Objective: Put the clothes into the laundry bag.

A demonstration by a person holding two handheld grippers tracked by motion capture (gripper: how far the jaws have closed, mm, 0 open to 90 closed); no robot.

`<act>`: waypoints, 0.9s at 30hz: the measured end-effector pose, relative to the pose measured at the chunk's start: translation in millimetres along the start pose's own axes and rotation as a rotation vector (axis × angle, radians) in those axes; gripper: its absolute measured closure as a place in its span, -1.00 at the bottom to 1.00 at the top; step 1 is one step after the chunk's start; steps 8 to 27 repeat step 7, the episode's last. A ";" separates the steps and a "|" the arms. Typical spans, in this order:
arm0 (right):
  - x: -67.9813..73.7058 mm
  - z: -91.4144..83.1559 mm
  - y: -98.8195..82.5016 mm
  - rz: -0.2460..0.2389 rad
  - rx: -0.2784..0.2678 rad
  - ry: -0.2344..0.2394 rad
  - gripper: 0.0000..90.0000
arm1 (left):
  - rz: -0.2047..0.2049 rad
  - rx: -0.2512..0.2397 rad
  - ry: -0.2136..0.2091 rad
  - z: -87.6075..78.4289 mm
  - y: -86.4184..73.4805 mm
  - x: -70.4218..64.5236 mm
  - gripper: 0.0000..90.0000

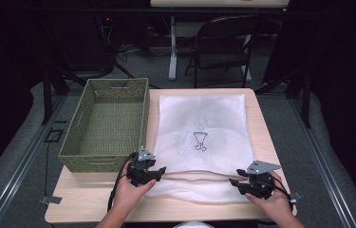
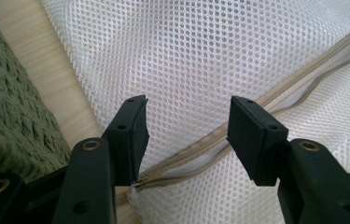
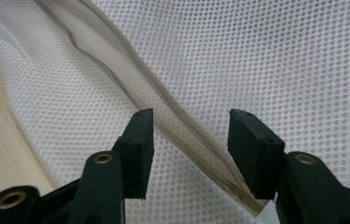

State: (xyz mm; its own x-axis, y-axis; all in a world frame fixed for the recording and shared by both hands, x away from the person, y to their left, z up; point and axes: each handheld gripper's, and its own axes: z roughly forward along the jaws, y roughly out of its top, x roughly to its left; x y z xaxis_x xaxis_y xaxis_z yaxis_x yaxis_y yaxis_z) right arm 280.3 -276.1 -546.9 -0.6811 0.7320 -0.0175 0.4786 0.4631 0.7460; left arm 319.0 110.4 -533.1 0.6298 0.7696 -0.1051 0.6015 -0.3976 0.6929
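Straddling the zipper (image 2: 238,126) of the white mesh bag (image 1: 201,118) on the counter (image 1: 266,123), left gripper (image 2: 186,135) and right gripper (image 3: 189,144) hold jaws wide, gripping nothing, probably to seize its opening beside the basket (image 1: 107,121)

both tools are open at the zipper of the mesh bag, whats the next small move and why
Probably lower the left tool a little and close it on the beige zipper edge. Its jaws stand open with the zipper running between them, not pressed. The right tool is also open over the zipper, and the mesh bag lies flat beside the green basket, so a grip seems needed before lifting.
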 end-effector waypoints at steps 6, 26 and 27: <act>-0.6 -1.8 -0.1 0.006 -0.017 -0.008 0.10 | 0.006 -0.006 -0.003 0.5 0.5 -2.3 0.06; -0.9 -1.5 -0.1 0.006 -0.015 -0.010 0.10 | 0.007 0.000 -0.007 0.2 0.7 -2.4 0.06; -0.9 -1.5 -0.1 0.006 -0.015 -0.010 0.10 | 0.007 0.000 -0.007 0.2 0.7 -2.4 0.06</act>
